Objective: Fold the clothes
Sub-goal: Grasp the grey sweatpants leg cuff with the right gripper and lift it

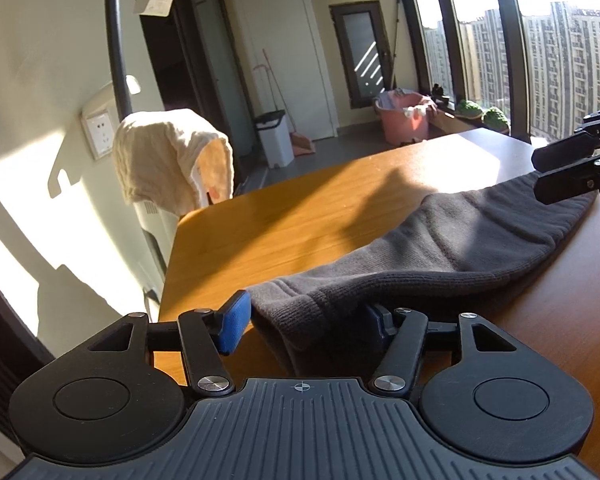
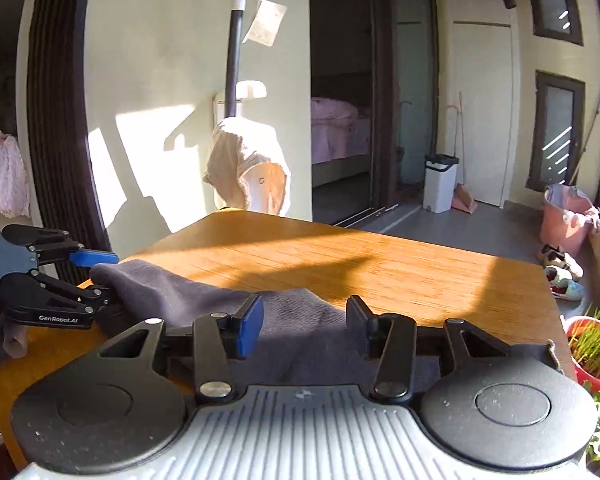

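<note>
A dark grey knit garment lies along the near edge of the wooden table. My left gripper is open, its jaws wide around the garment's ribbed end, which lies between the blue pads. My right gripper is open too, with the garment's other end lying between its fingers. In the left wrist view the right gripper shows at the far right, over the garment's far end. In the right wrist view the left gripper shows at the left, around the garment's end.
A cream cloth hangs over a white appliance beyond the table's far corner. A white bin and a pink bucket stand on the floor. A red plant pot sits by the table's right edge. Windows are at the right.
</note>
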Tool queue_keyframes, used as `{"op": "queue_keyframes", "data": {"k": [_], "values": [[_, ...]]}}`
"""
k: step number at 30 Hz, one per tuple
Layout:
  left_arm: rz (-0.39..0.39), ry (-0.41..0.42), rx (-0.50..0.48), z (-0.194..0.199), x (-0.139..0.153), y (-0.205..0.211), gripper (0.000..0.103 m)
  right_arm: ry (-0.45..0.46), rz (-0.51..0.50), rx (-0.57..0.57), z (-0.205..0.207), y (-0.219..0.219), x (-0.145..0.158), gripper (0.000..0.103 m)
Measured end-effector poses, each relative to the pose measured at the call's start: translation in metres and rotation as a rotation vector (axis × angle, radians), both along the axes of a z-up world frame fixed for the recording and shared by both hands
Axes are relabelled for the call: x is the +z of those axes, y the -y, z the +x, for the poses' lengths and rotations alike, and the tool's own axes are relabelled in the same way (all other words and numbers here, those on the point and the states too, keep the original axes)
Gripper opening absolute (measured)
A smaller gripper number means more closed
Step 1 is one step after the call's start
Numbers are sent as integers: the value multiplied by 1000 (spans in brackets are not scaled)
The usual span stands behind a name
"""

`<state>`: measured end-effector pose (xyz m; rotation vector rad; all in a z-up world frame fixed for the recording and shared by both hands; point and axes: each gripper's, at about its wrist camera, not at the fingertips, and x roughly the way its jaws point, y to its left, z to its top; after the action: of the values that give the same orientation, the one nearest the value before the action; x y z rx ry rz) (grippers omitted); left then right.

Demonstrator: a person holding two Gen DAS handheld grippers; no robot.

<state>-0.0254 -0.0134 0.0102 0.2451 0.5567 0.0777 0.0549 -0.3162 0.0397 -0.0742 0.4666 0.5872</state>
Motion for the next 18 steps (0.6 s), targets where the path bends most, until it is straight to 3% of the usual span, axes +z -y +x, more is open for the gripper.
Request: {"op": "queue_keyframes", "data": {"k": [3,6,10,13,18], "values": [[9,2,-1,2,-5,3,58,-21,43,-270,8,50,-11,46],[-22,-3,8,4,-9,-1,56,-141,98,-397,20,86,-33,45],[-43,0,11,4,-10,-3,55,-219,139,-459,41,97,-61,45],[-43,6,14,6,-8,-3,54,-204,200,-424,51,97,-67,16],[-97,24,5,7,4,-7,36,-161,265,-364,45,97,-47,13]]}}
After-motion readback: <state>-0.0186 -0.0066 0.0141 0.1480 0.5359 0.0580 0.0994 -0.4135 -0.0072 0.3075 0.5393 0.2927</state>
